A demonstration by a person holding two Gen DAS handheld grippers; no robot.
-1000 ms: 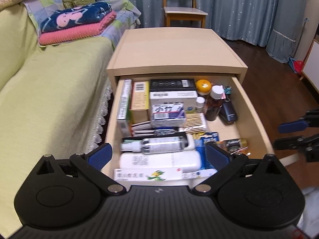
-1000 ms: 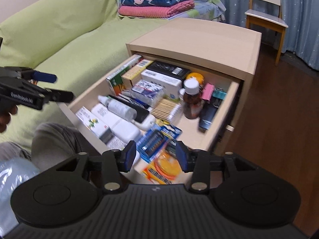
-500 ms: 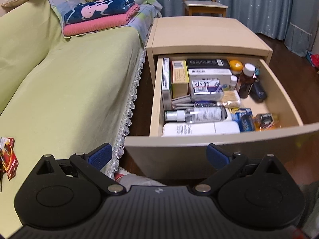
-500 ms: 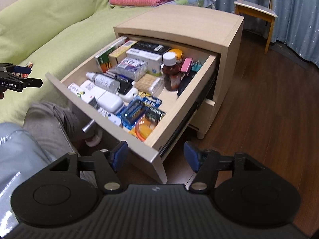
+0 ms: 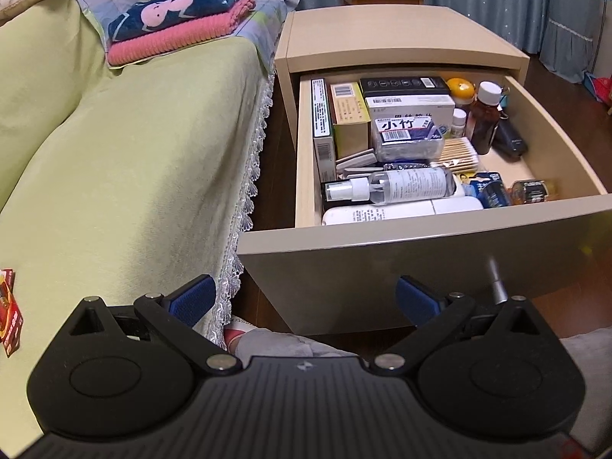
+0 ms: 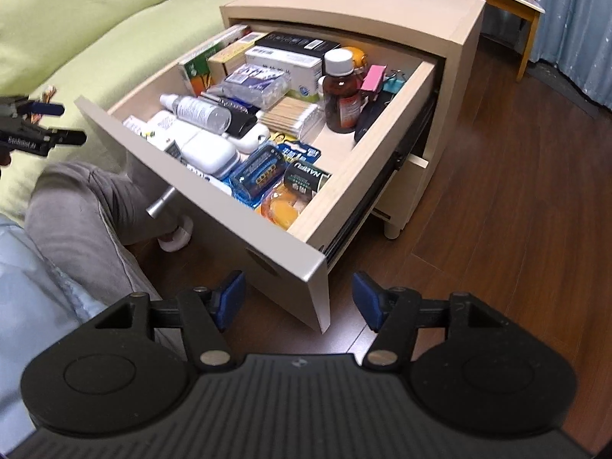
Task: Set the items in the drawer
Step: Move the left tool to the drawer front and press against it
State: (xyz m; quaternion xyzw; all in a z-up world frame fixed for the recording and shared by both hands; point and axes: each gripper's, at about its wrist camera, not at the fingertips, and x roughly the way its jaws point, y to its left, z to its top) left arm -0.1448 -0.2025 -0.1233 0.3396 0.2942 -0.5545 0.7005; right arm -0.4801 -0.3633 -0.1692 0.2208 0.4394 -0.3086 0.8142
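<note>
Tongs are held wide apart and empty on both sides: the left gripper (image 5: 302,298) is held before the drawer (image 5: 382,260) front, the right gripper (image 6: 298,298) at its near corner. The drawer is pulled fully out of the nightstand (image 6: 382,4) and packed with boxes and bottles, beside the green-covered sofa (image 5: 114,145).

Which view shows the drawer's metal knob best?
The right wrist view: the knob sticks out in side profile from the drawer front, unobstructed. In the left wrist view the knob is seen nearly end-on, partly hidden behind the left claw.
</note>
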